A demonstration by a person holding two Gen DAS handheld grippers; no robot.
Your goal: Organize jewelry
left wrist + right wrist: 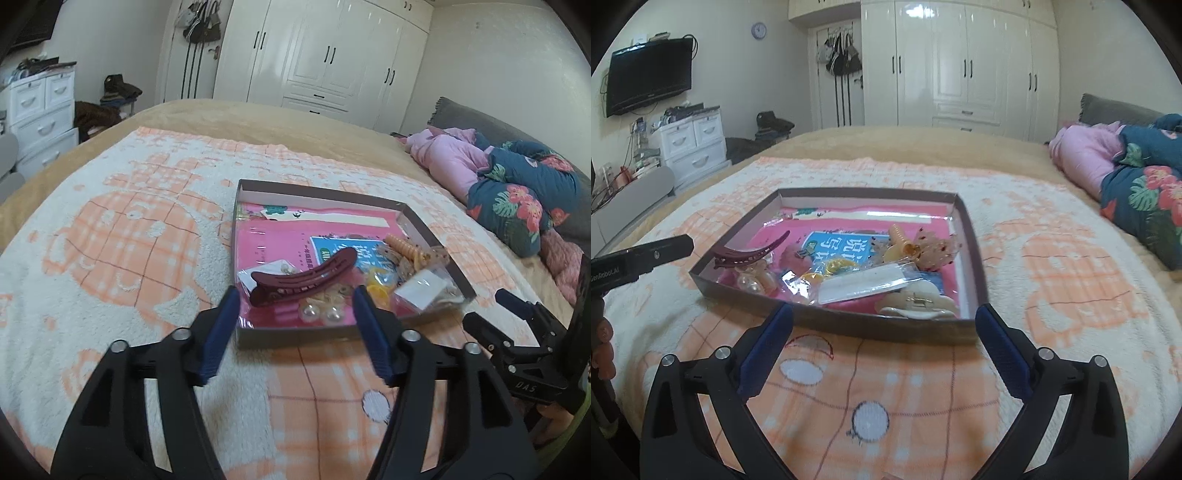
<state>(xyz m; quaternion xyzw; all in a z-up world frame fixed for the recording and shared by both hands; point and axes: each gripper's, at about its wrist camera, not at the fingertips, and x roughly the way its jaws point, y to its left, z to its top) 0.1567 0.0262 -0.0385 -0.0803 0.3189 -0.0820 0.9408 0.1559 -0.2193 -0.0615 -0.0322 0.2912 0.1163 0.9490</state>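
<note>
Nearest the cameras, both grippers are seen hovering over the blanket (886, 369) on the bed, just short of the shallow box (295, 336). The left gripper (293, 295) is held with its jaws released and nothing between the pads; the right gripper (884, 314) is spread wide, likewise empty, its tips level with the box's near wall. Just beyond, the jewelry is gathered inside the box: a dark red hair clip (303, 277) is laid across the near corner, two pearl pieces (321, 314) are tucked beneath it, and small clear bags (864, 284) and a cream claw clip (916, 304) are crowded toward the right. Farther in, an orange spiral tie (400, 245) rests by the far wall, over a pink printed sheet (266, 243) lining the bottom. Trouble could be expected from the clutter: a descending jaw may catch the box wall and shove the whole box across the soft blanket, or the slick bags may be pinched along with a neighbour. The round pearls could be nudged and rolled away.
</note>
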